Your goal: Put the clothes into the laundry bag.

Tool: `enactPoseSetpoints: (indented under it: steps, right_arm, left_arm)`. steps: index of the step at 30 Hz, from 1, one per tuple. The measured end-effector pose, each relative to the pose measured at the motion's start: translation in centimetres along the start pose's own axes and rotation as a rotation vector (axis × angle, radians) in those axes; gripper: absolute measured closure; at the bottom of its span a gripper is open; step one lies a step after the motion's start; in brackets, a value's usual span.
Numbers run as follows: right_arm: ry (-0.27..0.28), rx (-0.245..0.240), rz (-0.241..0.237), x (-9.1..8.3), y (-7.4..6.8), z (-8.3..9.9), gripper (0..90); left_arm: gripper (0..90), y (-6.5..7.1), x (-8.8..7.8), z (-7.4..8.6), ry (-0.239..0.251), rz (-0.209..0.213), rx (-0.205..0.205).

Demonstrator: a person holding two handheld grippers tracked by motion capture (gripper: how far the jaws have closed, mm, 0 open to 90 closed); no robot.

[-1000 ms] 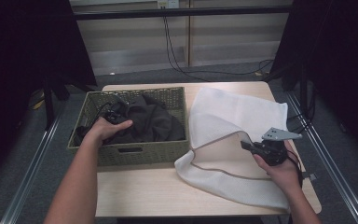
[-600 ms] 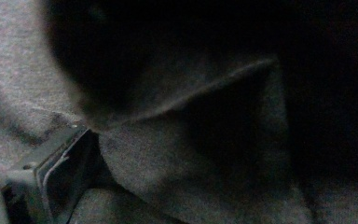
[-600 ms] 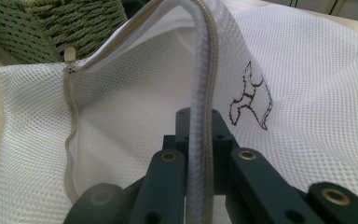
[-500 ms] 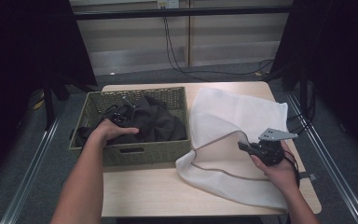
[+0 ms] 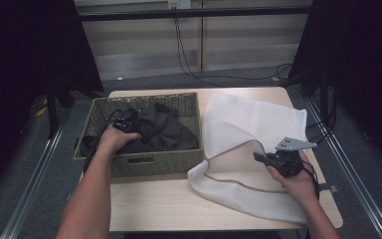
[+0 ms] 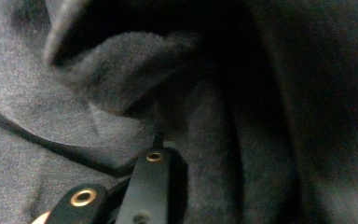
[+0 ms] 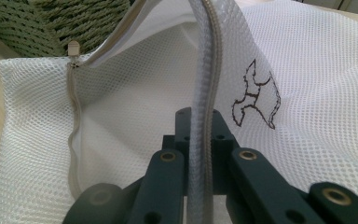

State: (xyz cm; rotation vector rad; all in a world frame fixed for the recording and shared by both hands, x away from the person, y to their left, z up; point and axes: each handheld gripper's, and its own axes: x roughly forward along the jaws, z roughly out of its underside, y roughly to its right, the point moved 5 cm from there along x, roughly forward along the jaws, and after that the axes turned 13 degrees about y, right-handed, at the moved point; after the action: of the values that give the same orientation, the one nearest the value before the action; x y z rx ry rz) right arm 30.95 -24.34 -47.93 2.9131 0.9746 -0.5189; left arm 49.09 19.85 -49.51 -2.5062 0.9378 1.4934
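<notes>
High view: dark grey fleecy garment (image 5: 161, 130) heaped in woven basket (image 5: 144, 164); left gripper (image 5: 124, 123) jaws just closing on fold, tips buried. Right gripper (image 7: 200, 140) clamps white mesh bag (image 5: 258, 124) zipper edge.

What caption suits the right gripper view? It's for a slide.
Right gripper clamps the zipper edge of a white mesh laundry bag, holding its mouth open beside a woven basket.

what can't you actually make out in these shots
- High view: the left tongs, their tips sunk in the dark garment in the wicker basket.
- Left gripper view: the garment's type, too close and dim.
- Right gripper view: inside of the mesh laundry bag, behind the zipper edge in the right tongs.
</notes>
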Motion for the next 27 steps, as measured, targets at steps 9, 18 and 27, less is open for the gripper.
enactPoseSetpoints:
  steps: [9,18,27]
  right_arm:
    - [0.002,-0.005,0.004,0.0,0.0,-0.1,87.2]
    - [0.004,-0.006,0.006,0.1,0.0,-0.1,87.5]
    - [-0.003,-0.004,0.005,0.2,-0.1,0.0,87.6]
  left_arm:
    - [77.1,0.6,-4.4,-2.1,0.348,0.022,0.052]
    - [77.3,1.7,-9.9,-3.3,0.62,0.015,0.103]
    - [77.4,4.2,-15.3,-4.6,0.773,0.035,0.17]
